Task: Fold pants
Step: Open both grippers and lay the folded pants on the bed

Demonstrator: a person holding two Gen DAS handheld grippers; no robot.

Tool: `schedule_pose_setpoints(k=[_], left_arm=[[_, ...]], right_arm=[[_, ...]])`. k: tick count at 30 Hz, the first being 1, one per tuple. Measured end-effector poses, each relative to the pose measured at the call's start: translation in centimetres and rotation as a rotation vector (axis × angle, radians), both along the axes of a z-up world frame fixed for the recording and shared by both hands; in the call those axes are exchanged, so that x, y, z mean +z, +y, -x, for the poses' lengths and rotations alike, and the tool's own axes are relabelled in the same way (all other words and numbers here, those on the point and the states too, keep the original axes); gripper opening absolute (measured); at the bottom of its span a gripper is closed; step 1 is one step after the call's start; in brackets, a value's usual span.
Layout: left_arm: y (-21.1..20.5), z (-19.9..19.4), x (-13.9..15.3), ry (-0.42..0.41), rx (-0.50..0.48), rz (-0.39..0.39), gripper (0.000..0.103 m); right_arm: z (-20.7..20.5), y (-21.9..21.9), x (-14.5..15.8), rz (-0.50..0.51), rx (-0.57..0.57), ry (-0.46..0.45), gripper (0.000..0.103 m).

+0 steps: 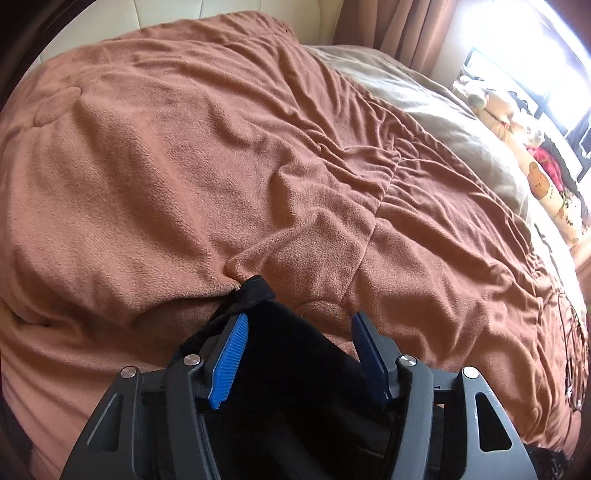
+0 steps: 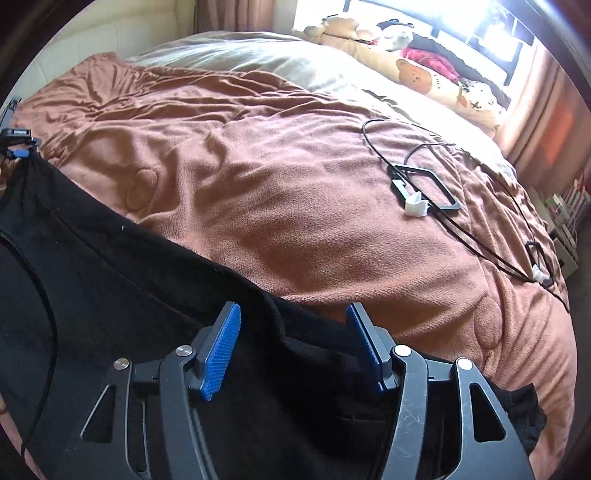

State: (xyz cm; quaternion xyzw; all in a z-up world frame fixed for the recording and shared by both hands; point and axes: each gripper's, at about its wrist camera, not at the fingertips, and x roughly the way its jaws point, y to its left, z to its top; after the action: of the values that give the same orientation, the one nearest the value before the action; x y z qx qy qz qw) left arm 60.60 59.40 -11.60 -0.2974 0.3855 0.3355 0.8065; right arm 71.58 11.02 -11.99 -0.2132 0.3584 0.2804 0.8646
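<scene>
Bedroom scene: a big bed covered with a rumpled rust-brown fleece blanket (image 1: 229, 155), a pale beige duvet (image 2: 236, 55) bunched up at the far side, and brown curtains (image 1: 388, 26) next to a very bright window. Along the window edge there's a long cream bolster pillow printed with cartoon bears (image 2: 417, 74), with some plush toys piled behind it, too washed out by the light to tell apart.

The black pants made of soft, heavy fabric (image 2: 122, 295) lie spread across the near edge of the bed, on top of the blanket. From the right wrist view they stretch from the lower left over to just past the right gripper (image 2: 293, 325). That gripper hangs over the dark cloth with its blue ribbed pads (image 2: 221, 354) parted, a clear gap between them, nothing pinched. The pants sit right underneath and between the fingers, but neither pad presses on them.

Same story on the other side: the left gripper (image 1: 297, 334) sits over a corner of the pants (image 1: 291, 369), jaws apart, the fabric bunching up between the blue pads without being clamped. A small black tab of cloth pokes out just ahead of the fingertips.

Off to the right on the blanket, well apart from the pants, lies a thin black cable (image 2: 373, 147) looping around a black frame-like piece with a white clip (image 2: 417, 206)
</scene>
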Motion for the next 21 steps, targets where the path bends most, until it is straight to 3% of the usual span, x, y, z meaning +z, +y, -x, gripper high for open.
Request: schedule_pose_setpoints(k=[3, 21], left_arm=[[-0.6, 1.2, 1.2, 0.016, -0.005, -0.029, 0.061], [-5.0, 12.5, 7.0, -0.031, -0.075, -0.007, 0.063]], right_arm=[[1.5, -1.7, 1.0, -0.044, -0.004, 0.018, 0.058], [12.1, -12.7, 6.6, -0.206, -0.099, 0.060, 0.058]])
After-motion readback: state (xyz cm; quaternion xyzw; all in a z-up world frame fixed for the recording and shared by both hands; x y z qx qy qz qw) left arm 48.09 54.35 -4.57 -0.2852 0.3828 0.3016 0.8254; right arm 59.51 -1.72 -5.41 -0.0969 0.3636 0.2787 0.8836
